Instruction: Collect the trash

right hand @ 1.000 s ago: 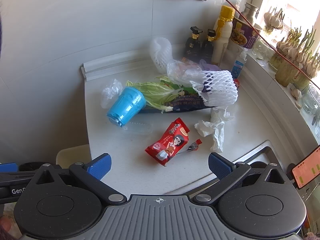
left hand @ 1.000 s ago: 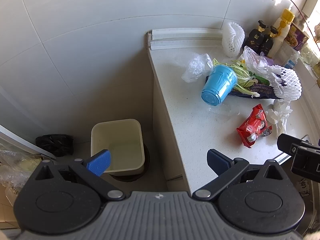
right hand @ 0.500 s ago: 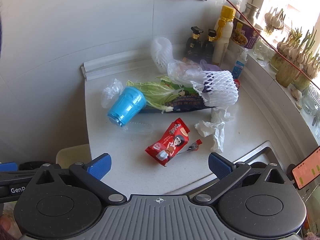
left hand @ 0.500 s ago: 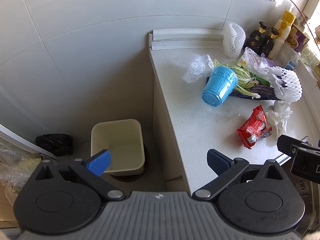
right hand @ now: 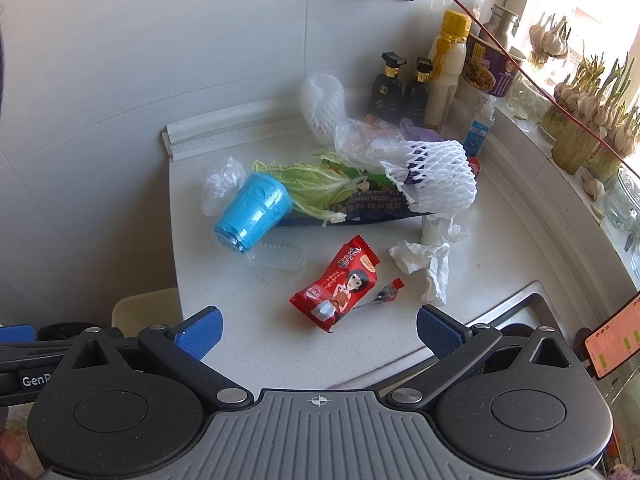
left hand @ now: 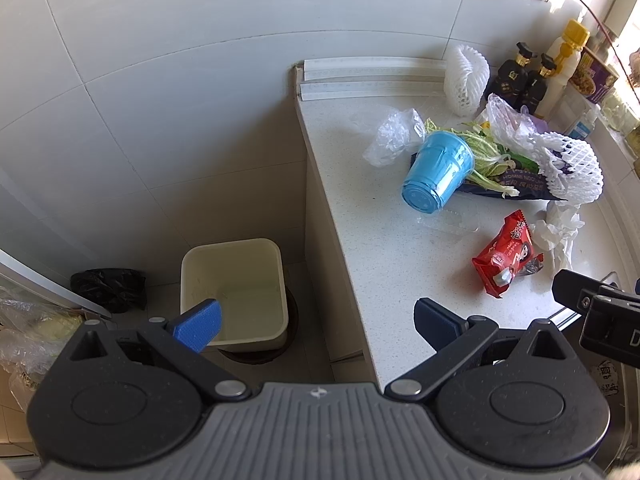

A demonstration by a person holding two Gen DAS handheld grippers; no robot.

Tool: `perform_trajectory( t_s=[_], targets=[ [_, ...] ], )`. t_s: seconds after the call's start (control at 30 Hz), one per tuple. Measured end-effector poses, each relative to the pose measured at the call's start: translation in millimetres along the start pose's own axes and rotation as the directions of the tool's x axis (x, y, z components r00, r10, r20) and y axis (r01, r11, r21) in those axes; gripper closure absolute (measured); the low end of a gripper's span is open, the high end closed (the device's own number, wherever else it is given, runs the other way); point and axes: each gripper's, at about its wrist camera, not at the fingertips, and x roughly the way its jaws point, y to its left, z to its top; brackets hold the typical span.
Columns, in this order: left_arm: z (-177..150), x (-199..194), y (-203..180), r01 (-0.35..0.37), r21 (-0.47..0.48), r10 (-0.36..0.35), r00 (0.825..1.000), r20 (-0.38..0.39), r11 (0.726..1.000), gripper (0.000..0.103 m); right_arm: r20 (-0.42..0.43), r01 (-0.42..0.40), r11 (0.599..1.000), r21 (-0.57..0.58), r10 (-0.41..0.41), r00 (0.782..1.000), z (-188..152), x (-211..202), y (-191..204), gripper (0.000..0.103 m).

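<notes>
Nothing much is shifting since the earlier frames: both views are sitting almost exactly as they were, with only a slight drift, and no item is changing place; the white tabletop (right hand: 256, 344) is carrying all the trash, presumably because collecting is only now starting; the cream bin (left hand: 234, 288) is waiting on the floor just beside the tabletop's end, open and looking empty, placed where things can be dropped straight off the edge; the left gripper (left hand: 316, 320) is hanging above the gap between bin and tabletop, jaws spread wide and gripping nothing, probably so it can serve either side; the right gripper (right hand: 319, 330) is hovering over the near edge, equally wide and empty, lined up on the nearest piece; farther back a white foam net (right hand: 436, 178) is lying over a dark noodle wrapper (right hand: 372, 210) and cabbage leaves (right hand: 316, 184); a blue cup (right hand: 252, 212) is lying tipped on its side against them; crumpled tissue (right hand: 428, 260) is lying right of the red snack packet (right hand: 340, 284), which is closest to the right gripper and seems the likely first pick; a tiny red sachet (right hand: 390, 291) is touching it.
</notes>
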Motion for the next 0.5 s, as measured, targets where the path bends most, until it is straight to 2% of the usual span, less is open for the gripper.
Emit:
perform_trajectory(
  t_s=[0.5],
  targets=[
    [0.1, 0.2, -1.7, 0.001, 0.000, -0.001, 1.000, 0.001, 1.000, 0.000, 0.000, -0.005, 1.000, -0.001, 0.005, 1.000, -0.4, 0.5, -0.6, 0.000]
  ],
)
